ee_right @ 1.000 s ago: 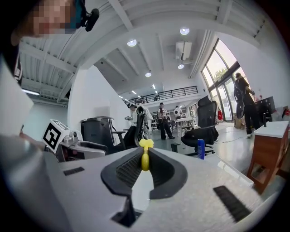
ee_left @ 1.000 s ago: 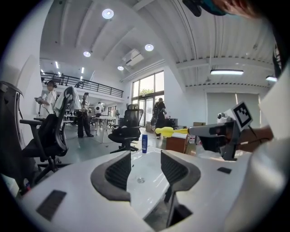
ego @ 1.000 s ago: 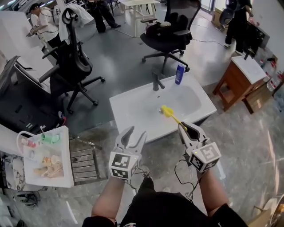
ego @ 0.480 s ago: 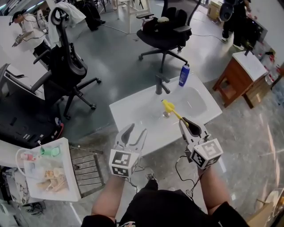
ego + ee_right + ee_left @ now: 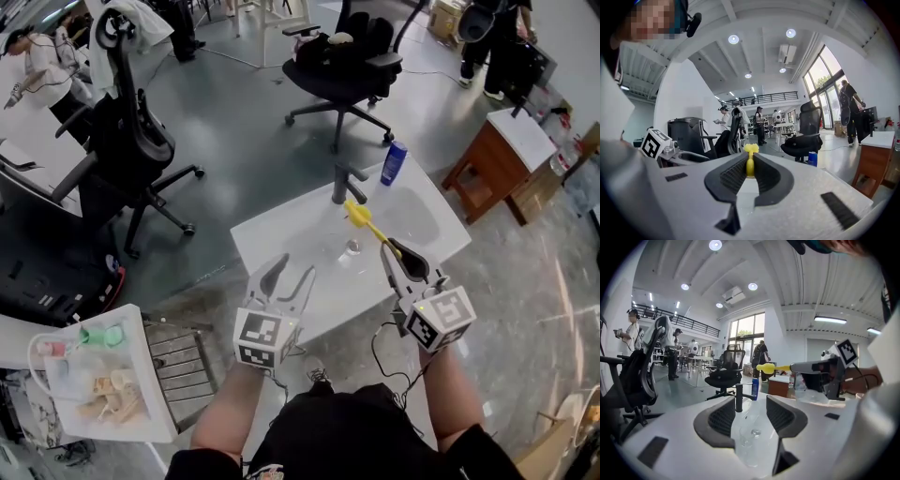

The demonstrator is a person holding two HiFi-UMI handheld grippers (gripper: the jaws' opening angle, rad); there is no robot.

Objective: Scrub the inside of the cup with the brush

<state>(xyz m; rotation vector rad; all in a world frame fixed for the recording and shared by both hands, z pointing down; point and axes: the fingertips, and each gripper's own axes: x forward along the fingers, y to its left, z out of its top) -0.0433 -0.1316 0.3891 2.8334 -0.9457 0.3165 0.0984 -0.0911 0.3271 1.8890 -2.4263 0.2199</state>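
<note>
Both tongs are closer to the white sink (image 5: 281,230) now: the spread left tongs (image 5: 288,273) face the small clear cup (image 5: 352,247) just ahead, and the right tongs (image 5: 397,256) pinch the yellow brush (image 5: 359,217), pointing past it.

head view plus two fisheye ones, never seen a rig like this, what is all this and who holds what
No robot here: a person holds a two-jaw tool in each hand. The head view is from a camera on the person's head, looking down at both tools. The other two views are from cameras riding on each tool, looking along its jaws. In front stands a white sink with a tap and a blue bottle. The right tool is shut on a yellow brush. The left tool is open and grips nothing; its view shows a clear cup ahead, in the gap between its jaws.
</note>
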